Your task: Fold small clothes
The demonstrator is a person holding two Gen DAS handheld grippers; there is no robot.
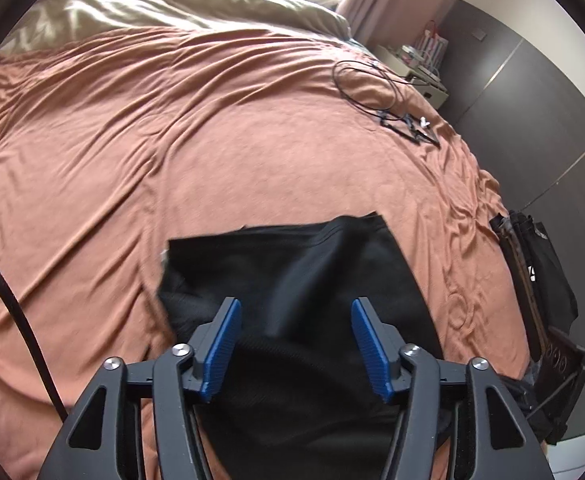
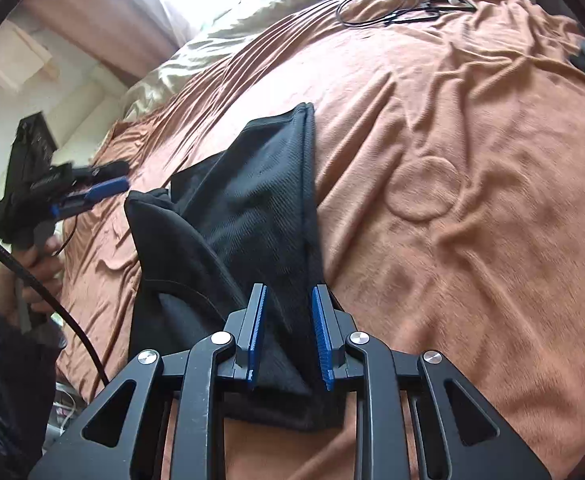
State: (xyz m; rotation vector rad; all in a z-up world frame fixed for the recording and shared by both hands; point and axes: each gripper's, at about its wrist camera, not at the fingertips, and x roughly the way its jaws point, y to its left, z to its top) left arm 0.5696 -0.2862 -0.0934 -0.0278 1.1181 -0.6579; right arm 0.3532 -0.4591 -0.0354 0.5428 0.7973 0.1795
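rumpled orange bedspread [image 1: 172, 140] under black garment [image 1: 292, 280]; left gripper [image 1: 294, 312] spread, right gripper [image 2: 288, 300] pinching garment.

black garment [image 2: 248, 216] lies partly folded and rumpled on the orange bedspread [image 2: 452, 240].

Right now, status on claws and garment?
Left claw open, empty. Right claw shut on black garment, part lifted off blanket. Cable far off.
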